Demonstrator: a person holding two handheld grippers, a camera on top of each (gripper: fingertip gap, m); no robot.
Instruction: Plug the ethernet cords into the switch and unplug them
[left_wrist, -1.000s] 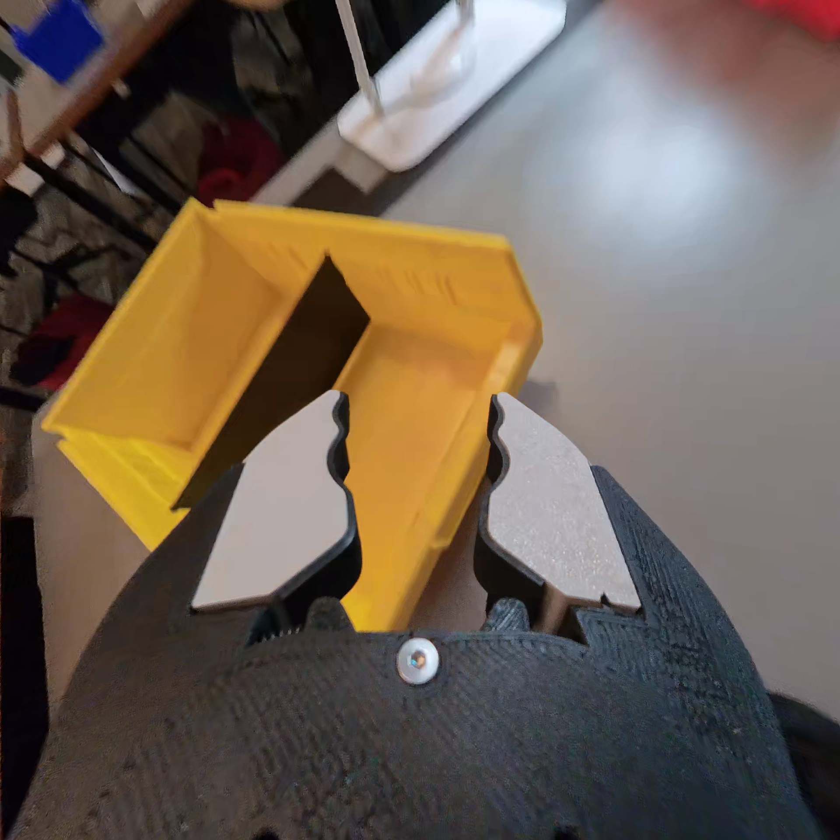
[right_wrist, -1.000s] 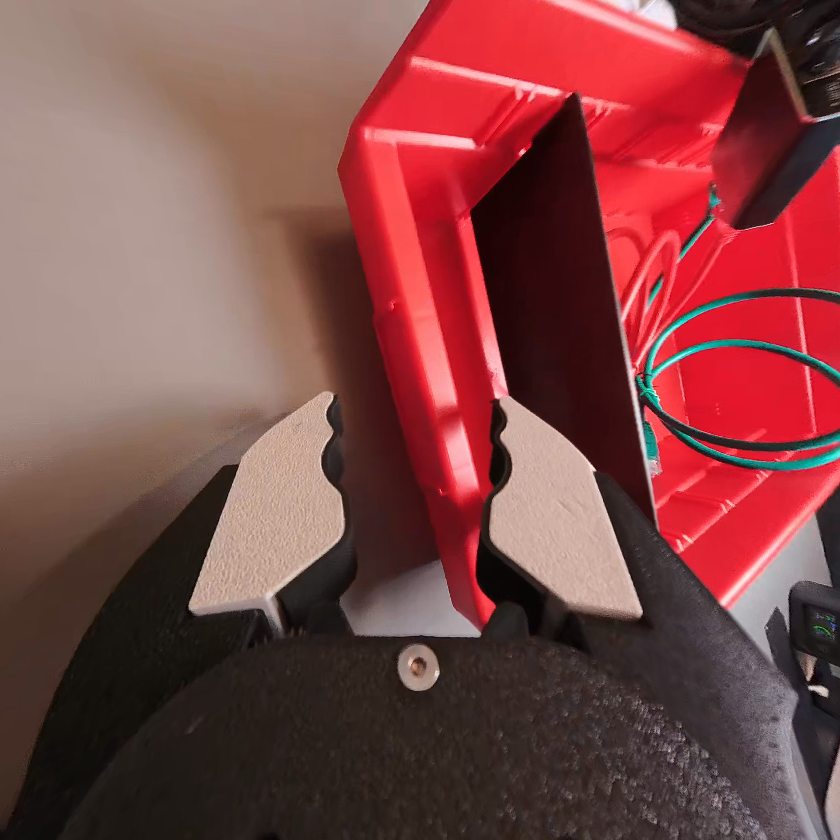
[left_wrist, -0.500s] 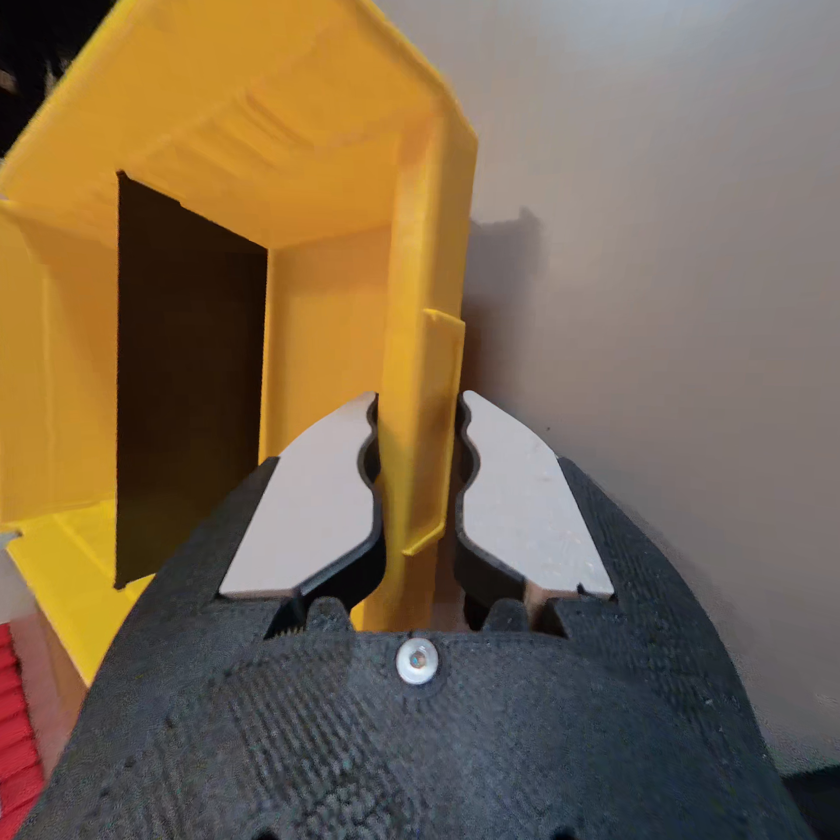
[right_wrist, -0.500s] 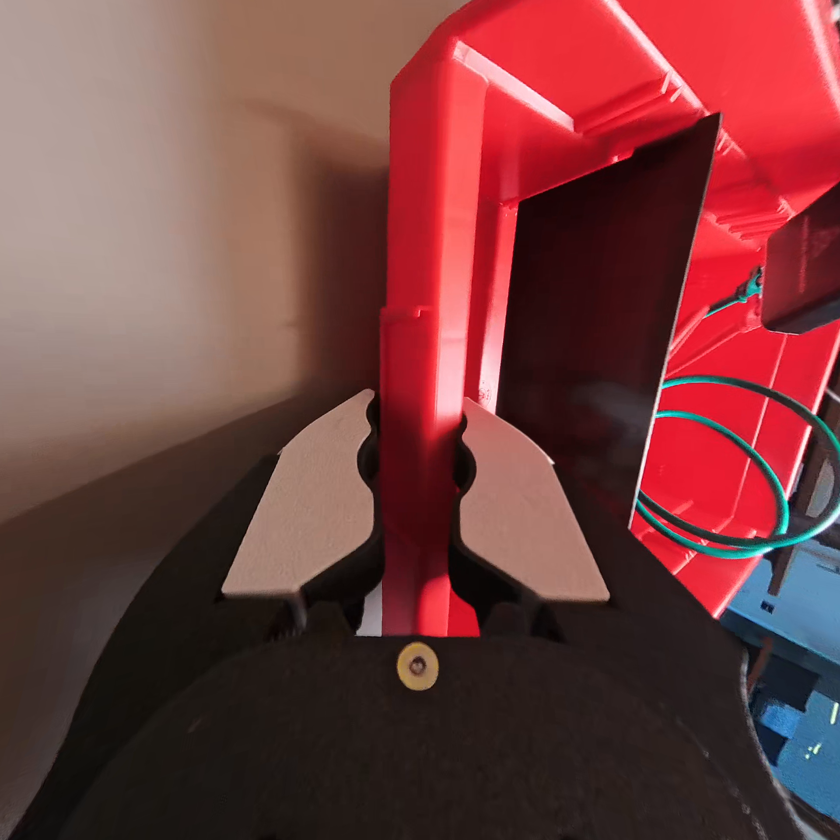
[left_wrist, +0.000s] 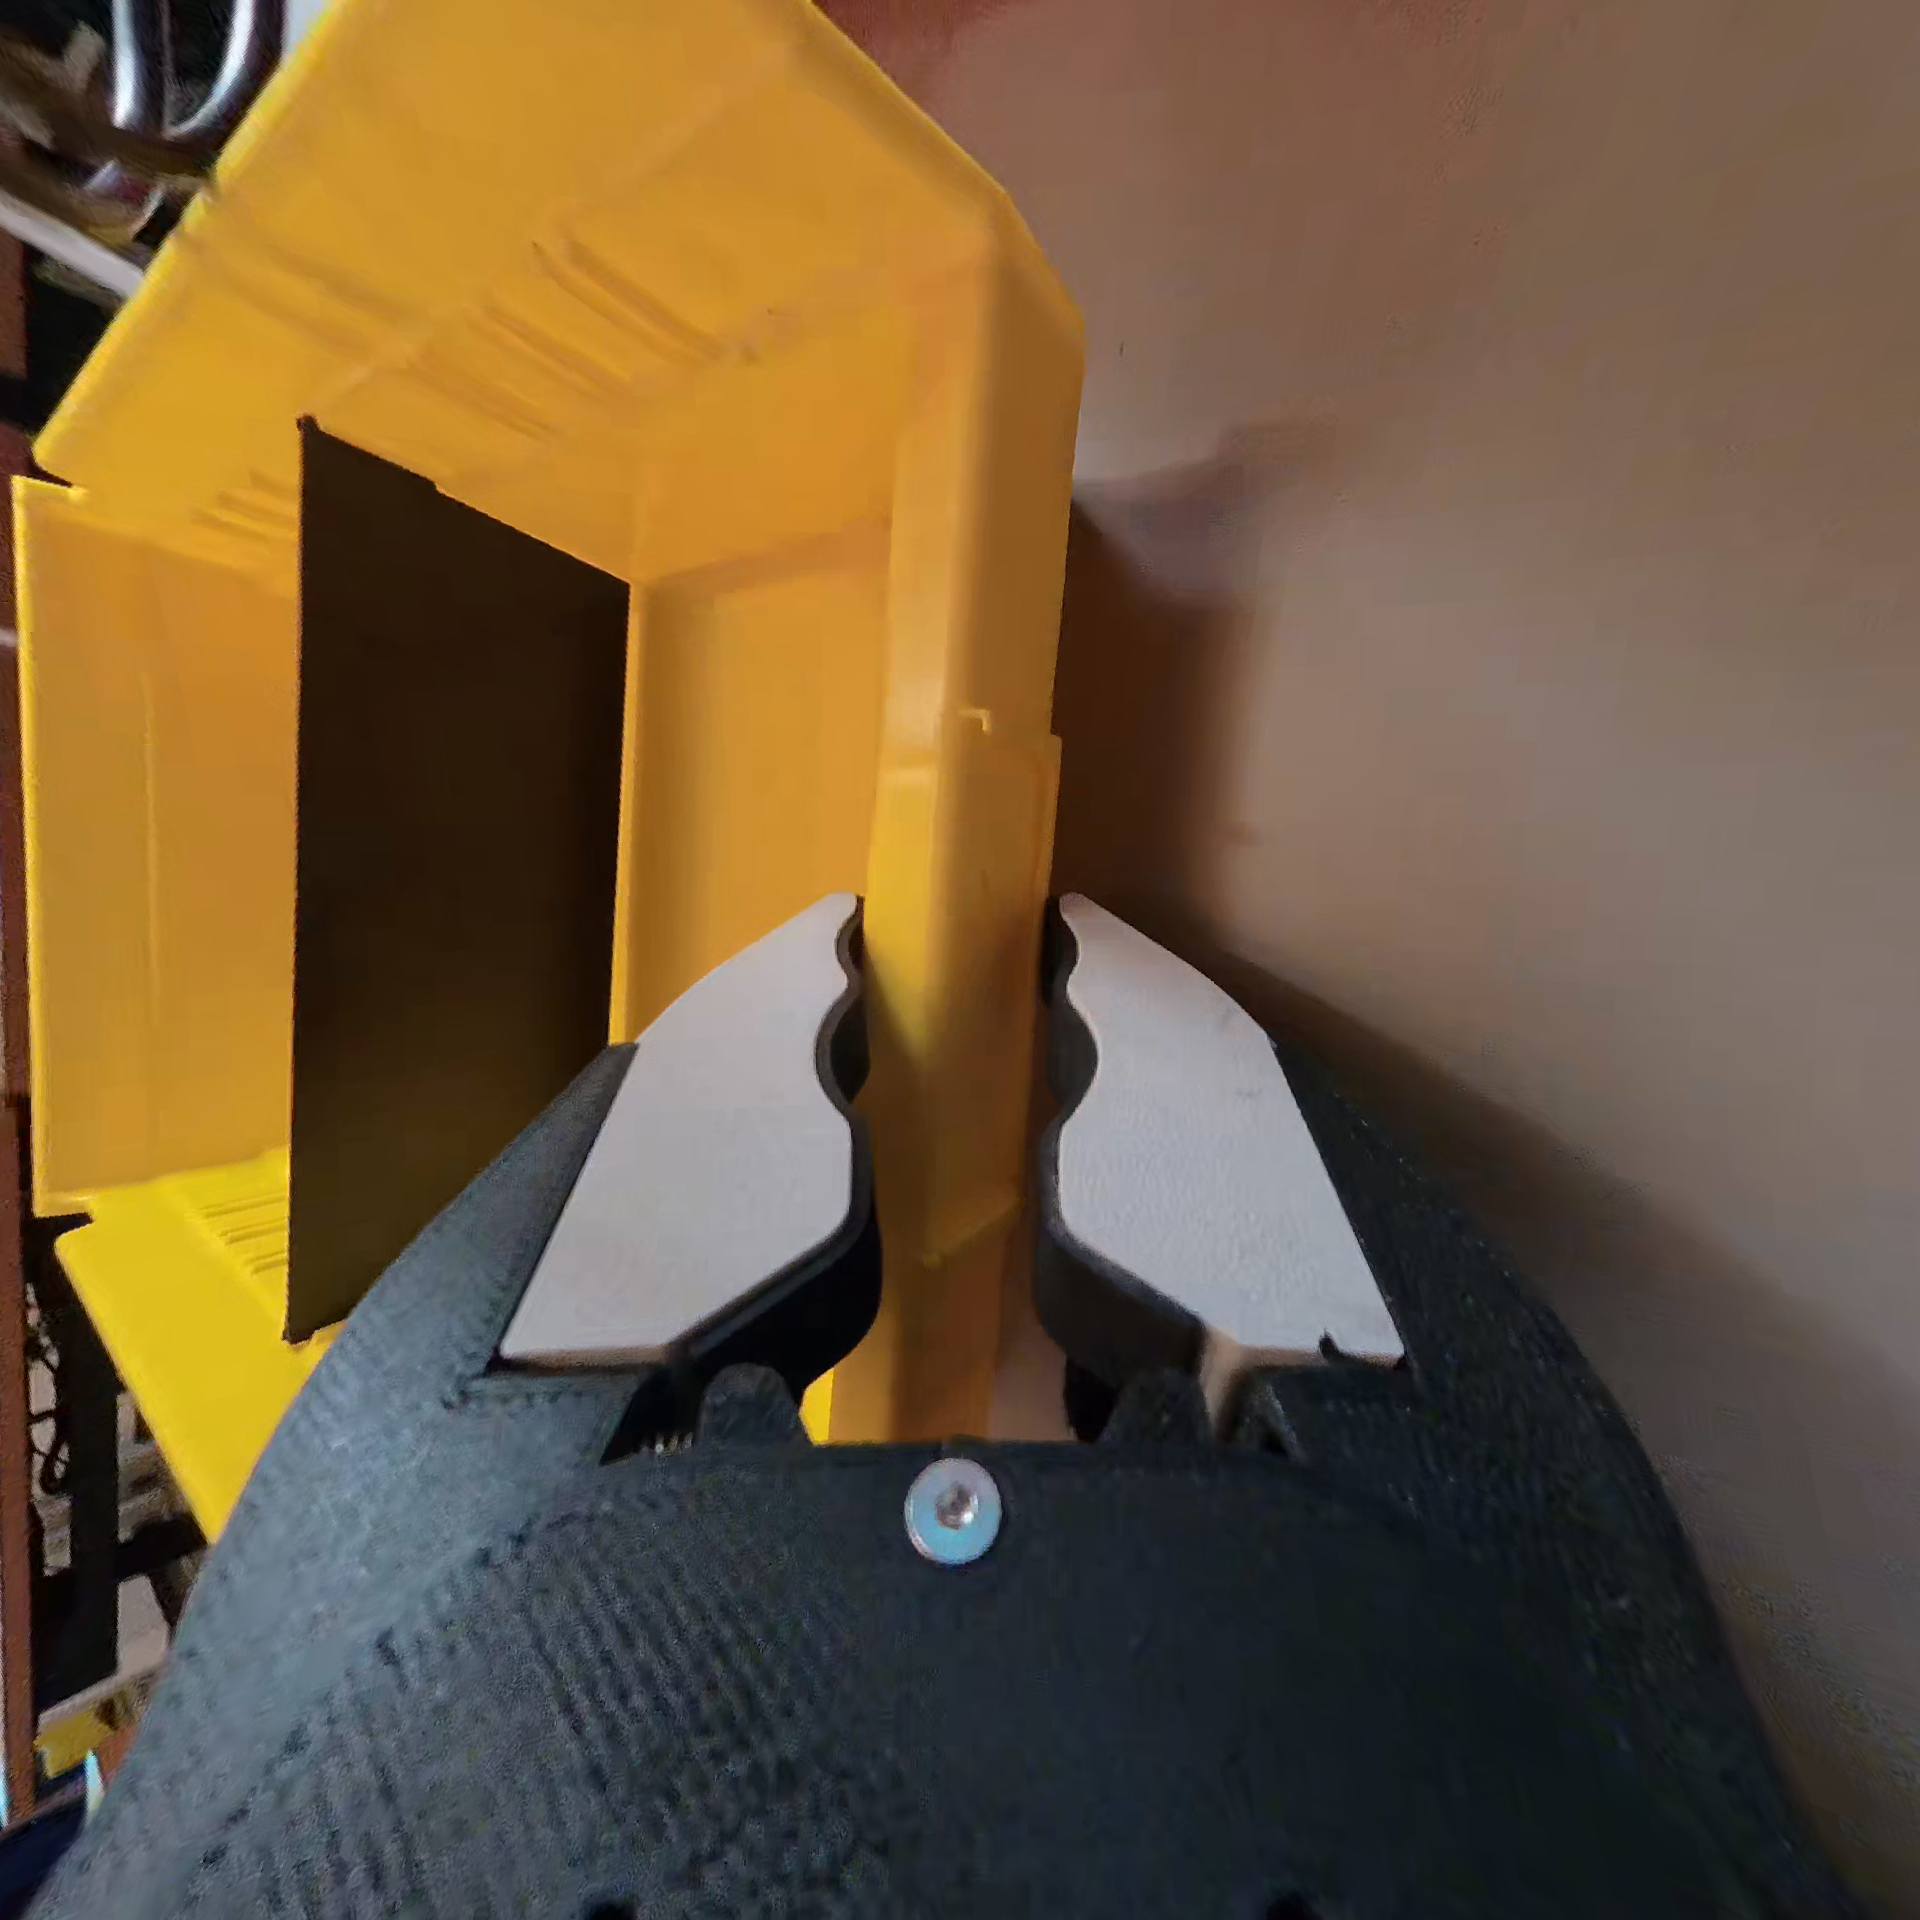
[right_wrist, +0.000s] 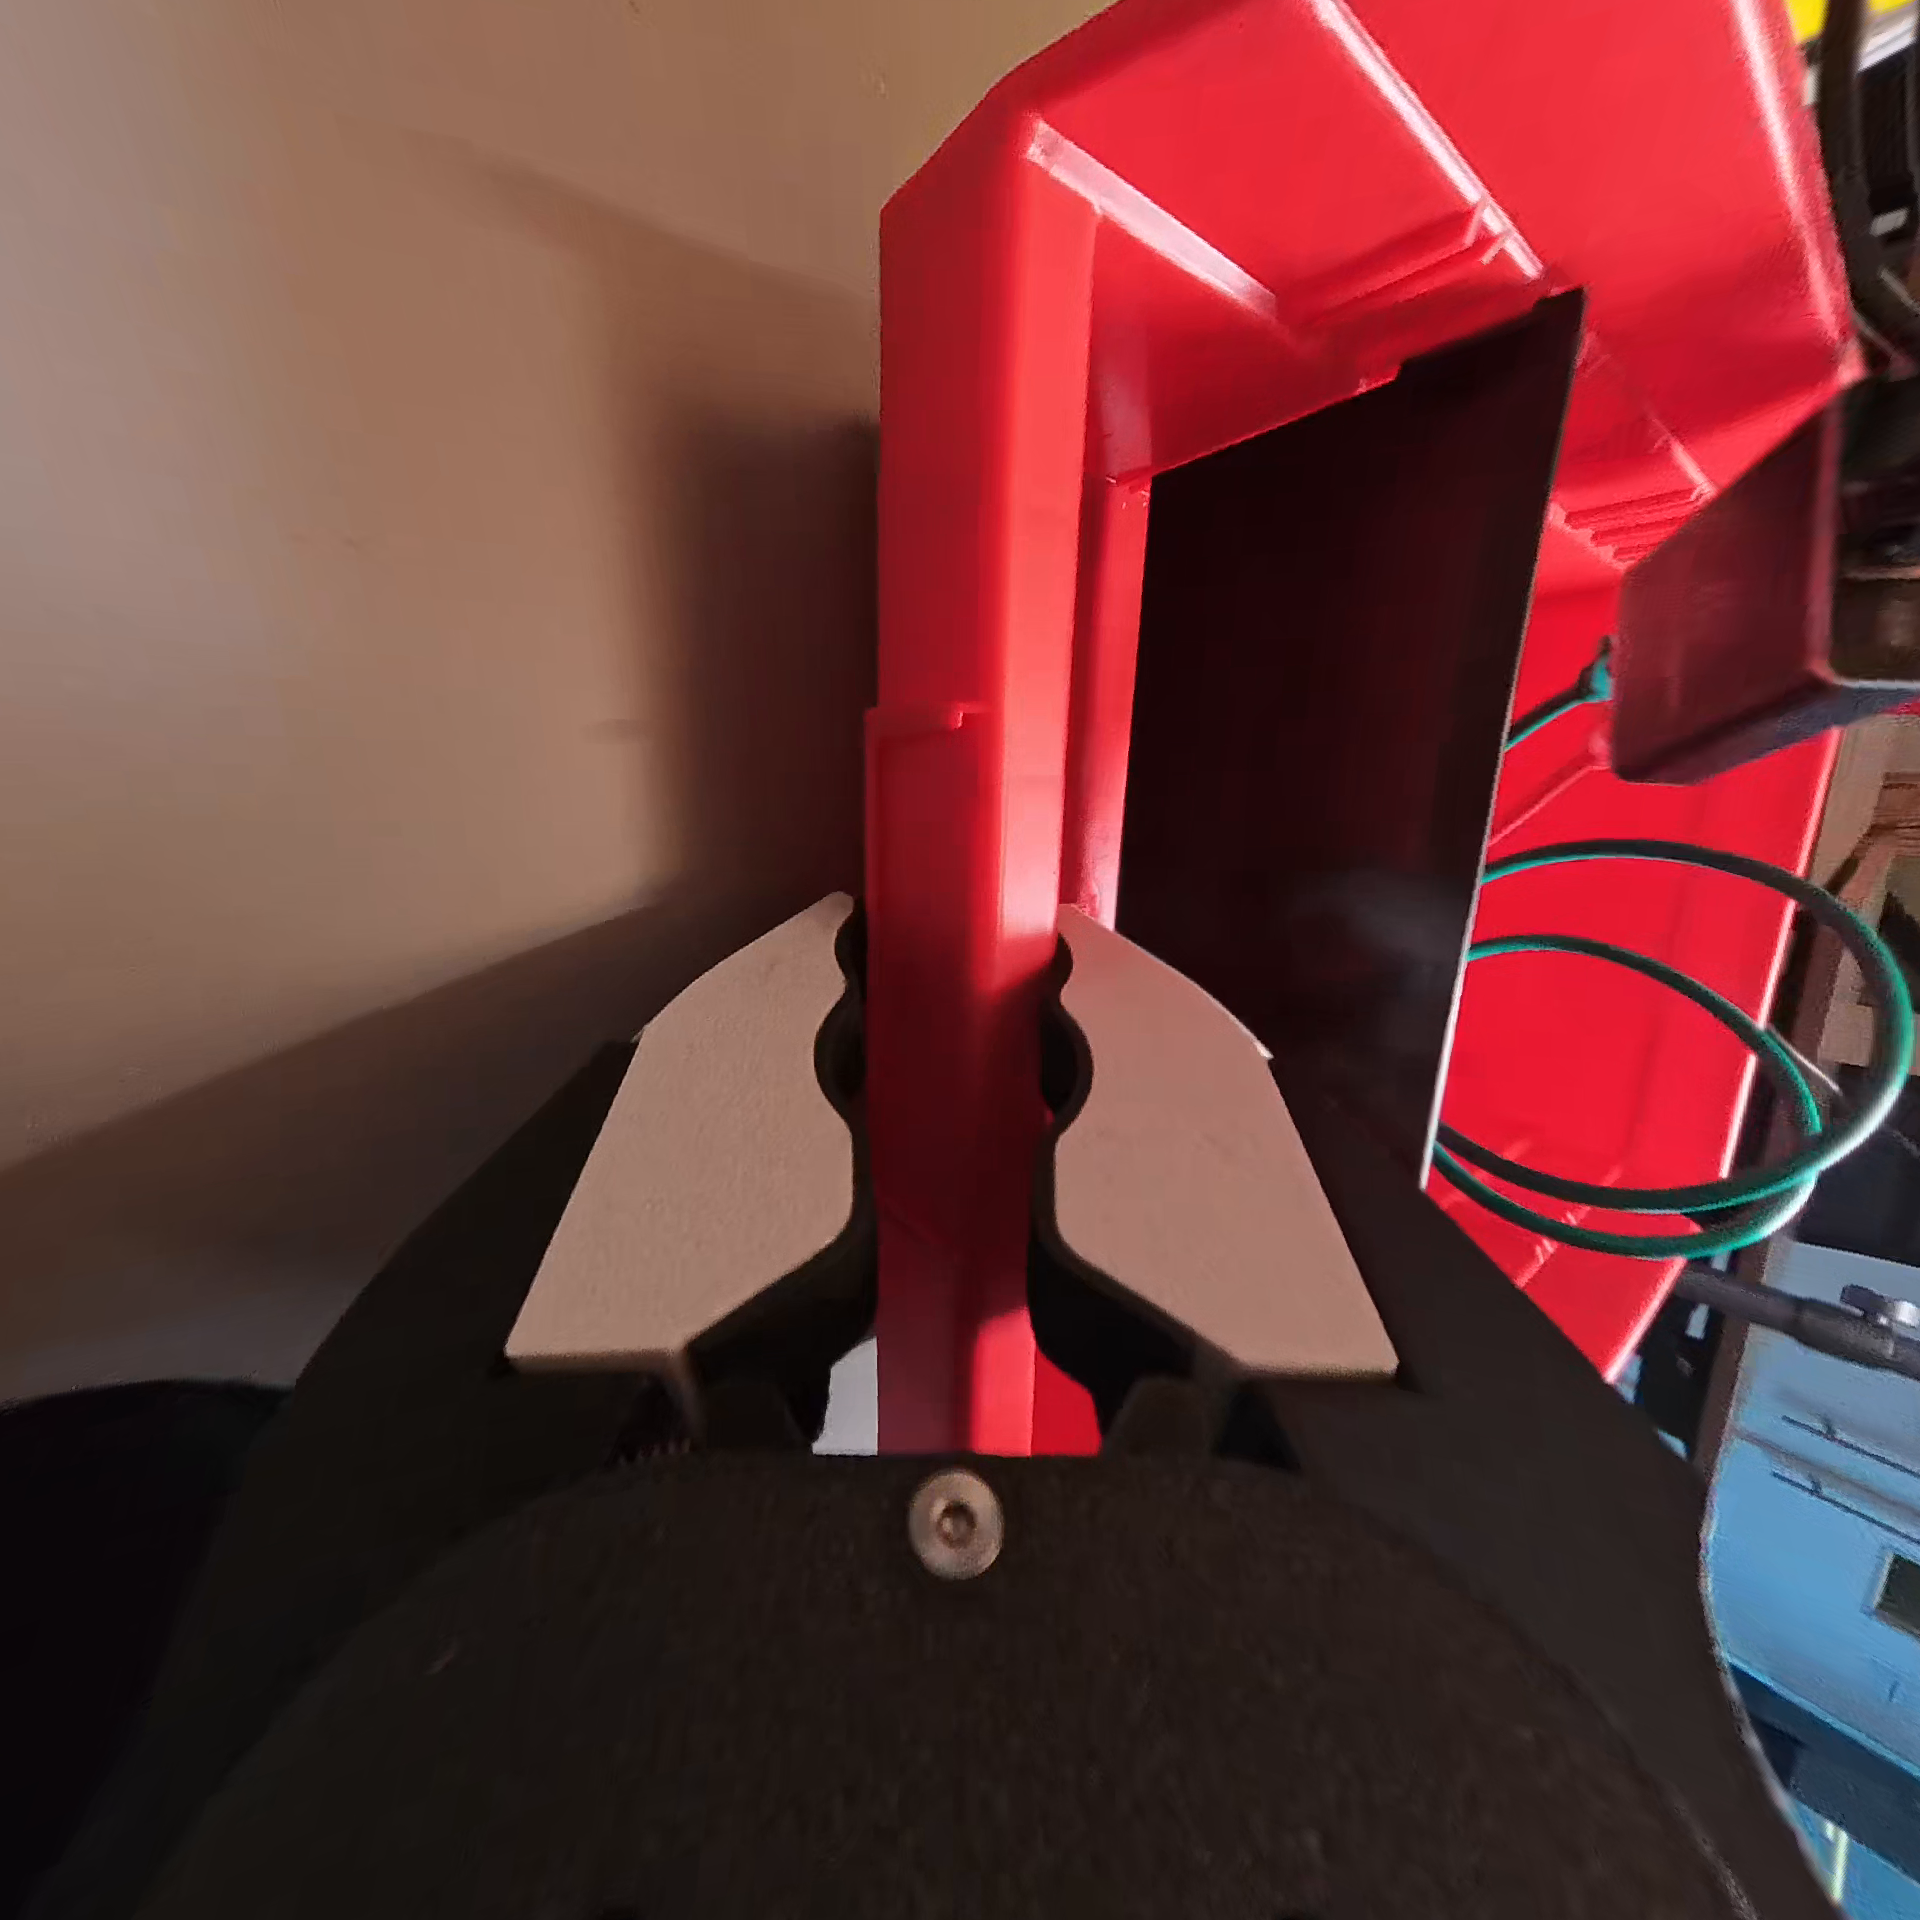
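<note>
Ethernet cords, at least 1 of them green (right_wrist: 1704, 1195), lie looped inside the red bin (right_wrist: 1621, 852), on the far side of the black divider (right_wrist: 1340, 727) that stands across the bin's inside. A dark, flat box-like thing (right_wrist: 1756, 623) sits above the loops, past the divider's top edge; a green plug end reaches toward its lower corner, though whether it is seated there cannot be told, nor whether this box is the switch. The right tongs (right_wrist: 956, 925) are clenched on the red bin's side wall, 1 finger outside the wall and 1 inside, next to the divider, with the wall running straight up between them. Beside the red bin's outer wall lies a plain beige surface (right_wrist: 364, 520) in shadow. In the left wrist view, the left tongs (left_wrist: 956, 914) are clenched in the same way on the side wall of a yellow bin (left_wrist: 582, 260), the wall pinched between both fingers. That bin also holds a black divider (left_wrist: 457, 831), set well inside from the gripped wall, and the part of its floor that shows is bare. The same beige surface (left_wrist: 1507, 623) shows beside the yellow bin's gripped wall.
</note>
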